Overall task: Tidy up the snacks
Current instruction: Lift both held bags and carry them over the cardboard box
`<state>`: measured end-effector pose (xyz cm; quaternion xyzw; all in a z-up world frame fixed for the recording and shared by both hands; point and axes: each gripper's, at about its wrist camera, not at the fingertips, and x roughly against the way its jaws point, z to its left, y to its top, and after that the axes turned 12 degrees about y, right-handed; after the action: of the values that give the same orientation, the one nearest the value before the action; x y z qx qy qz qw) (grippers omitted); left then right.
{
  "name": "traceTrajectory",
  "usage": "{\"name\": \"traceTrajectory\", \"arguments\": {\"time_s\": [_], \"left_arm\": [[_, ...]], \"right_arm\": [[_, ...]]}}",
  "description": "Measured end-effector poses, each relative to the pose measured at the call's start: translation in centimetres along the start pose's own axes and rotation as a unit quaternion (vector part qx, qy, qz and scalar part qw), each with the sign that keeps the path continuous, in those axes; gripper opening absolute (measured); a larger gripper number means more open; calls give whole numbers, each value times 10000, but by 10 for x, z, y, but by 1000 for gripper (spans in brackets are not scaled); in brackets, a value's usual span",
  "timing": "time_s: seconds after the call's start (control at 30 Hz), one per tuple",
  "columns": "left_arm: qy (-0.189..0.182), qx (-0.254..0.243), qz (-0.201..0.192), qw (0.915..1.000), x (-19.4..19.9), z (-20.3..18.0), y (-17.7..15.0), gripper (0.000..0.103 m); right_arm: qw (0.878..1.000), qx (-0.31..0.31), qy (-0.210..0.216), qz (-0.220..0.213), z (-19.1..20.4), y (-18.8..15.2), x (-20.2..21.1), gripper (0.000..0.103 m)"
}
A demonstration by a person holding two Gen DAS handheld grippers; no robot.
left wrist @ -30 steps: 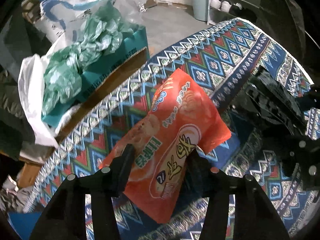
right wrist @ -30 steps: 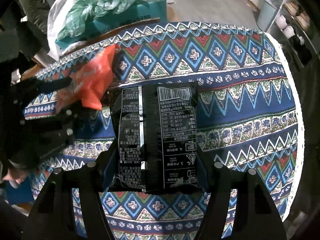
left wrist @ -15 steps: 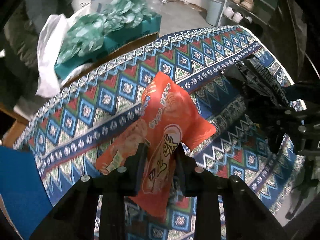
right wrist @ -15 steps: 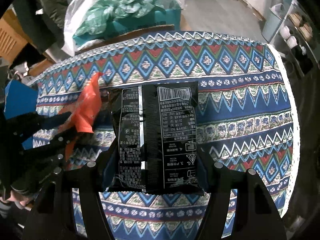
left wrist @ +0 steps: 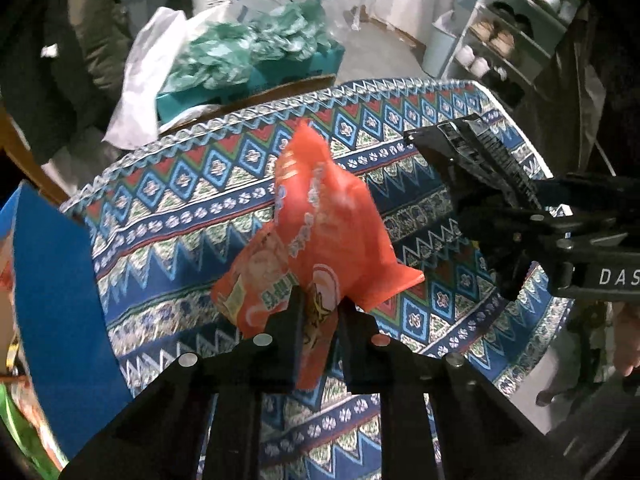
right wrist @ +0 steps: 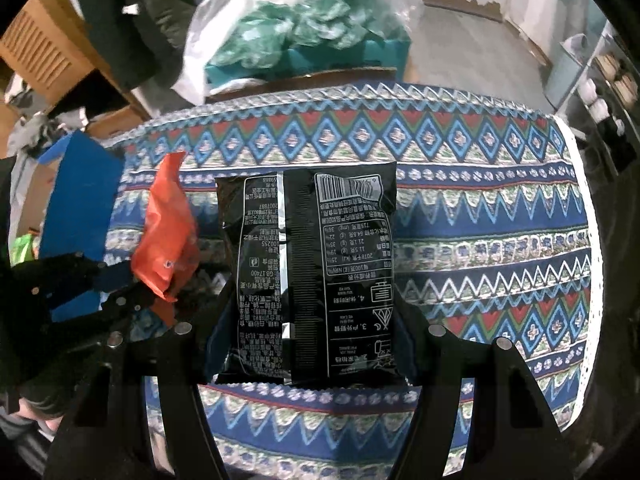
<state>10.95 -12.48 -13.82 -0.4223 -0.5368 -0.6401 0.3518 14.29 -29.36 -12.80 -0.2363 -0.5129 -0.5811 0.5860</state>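
My left gripper (left wrist: 319, 304) is shut on an orange snack bag (left wrist: 324, 232), pinching its lower part so the bag stands crumpled above the patterned tablecloth (left wrist: 180, 208). In the right wrist view that orange snack bag (right wrist: 166, 236) hangs at the left in the left gripper (right wrist: 154, 294). My right gripper (right wrist: 310, 320) is shut on a black snack packet (right wrist: 308, 272), back side up with barcode and white print, held clear above the cloth. The right gripper with its black packet (left wrist: 476, 152) shows at the right edge of the left wrist view.
A blue box (left wrist: 56, 292) stands at the table's left edge, also the blue box (right wrist: 76, 200) in the right view. Beyond the far edge sits a teal carton (right wrist: 320, 60) stuffed with green and white plastic bags (left wrist: 224, 52). A shoe rack (left wrist: 508, 40) and bin stand at the back right.
My left gripper closed tight on the orange bag and lifted it off the cloth, moving left toward the blue box. The right gripper rose with the black packet, grip unchanged.
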Motion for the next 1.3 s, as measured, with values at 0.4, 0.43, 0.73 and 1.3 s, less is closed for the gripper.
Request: {"name": "traceTrajectory", "arguments": {"time_s": [0.4, 0.43, 0.73, 1.3], "left_arm": [[-60, 493, -376, 9981, 48, 35, -17, 10], [-82, 500, -355, 9981, 48, 36, -18, 10], [-117, 295, -402, 9987, 28, 30, -13, 55], [-281, -740, 359, 9962, -65, -16, 24, 79]], "right_arm": [[9993, 256, 248, -129, 43, -5, 14, 66], [9993, 258, 252, -121, 44, -5, 14, 66], [9997, 87, 235, -58, 36, -10, 10, 66], [9986, -449, 274, 16, -17, -17, 3, 66]]}}
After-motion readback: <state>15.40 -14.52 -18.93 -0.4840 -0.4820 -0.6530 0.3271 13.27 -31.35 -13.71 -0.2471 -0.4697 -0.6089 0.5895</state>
